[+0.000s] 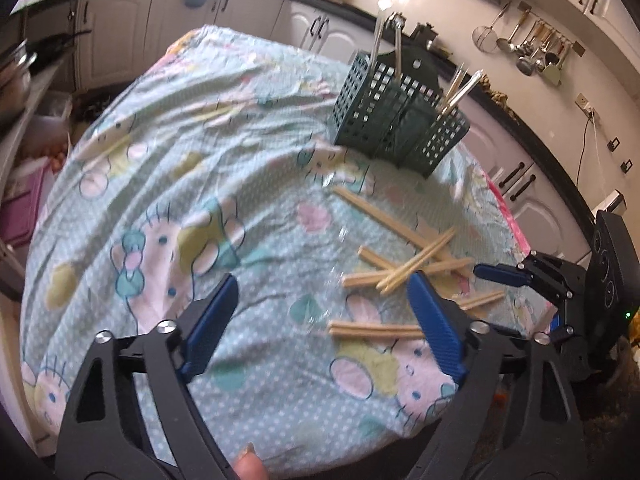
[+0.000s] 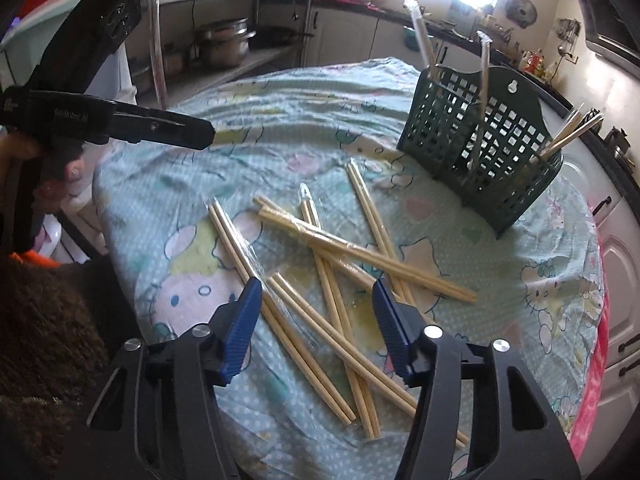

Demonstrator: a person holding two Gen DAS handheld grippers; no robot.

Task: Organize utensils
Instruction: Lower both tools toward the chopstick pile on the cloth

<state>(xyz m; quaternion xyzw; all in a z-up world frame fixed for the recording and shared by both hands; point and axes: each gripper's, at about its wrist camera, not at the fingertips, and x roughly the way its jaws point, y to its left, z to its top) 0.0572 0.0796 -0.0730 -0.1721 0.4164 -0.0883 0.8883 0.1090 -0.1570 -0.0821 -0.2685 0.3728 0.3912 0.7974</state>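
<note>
Several pairs of wrapped wooden chopsticks lie crossed on the patterned tablecloth; they also show in the left wrist view. A dark green slotted utensil basket stands behind them, holding a few wrapped chopsticks and utensils; it also shows in the left wrist view. My right gripper is open and empty, hovering just above the near ends of the chopsticks. My left gripper is open and empty above the cloth, left of the pile. It appears in the right wrist view at the left.
The round table's edge drops off near kitchen cabinets. Ladles hang on a wall rail. Pots sit on a shelf beyond the table. The right gripper shows in the left wrist view.
</note>
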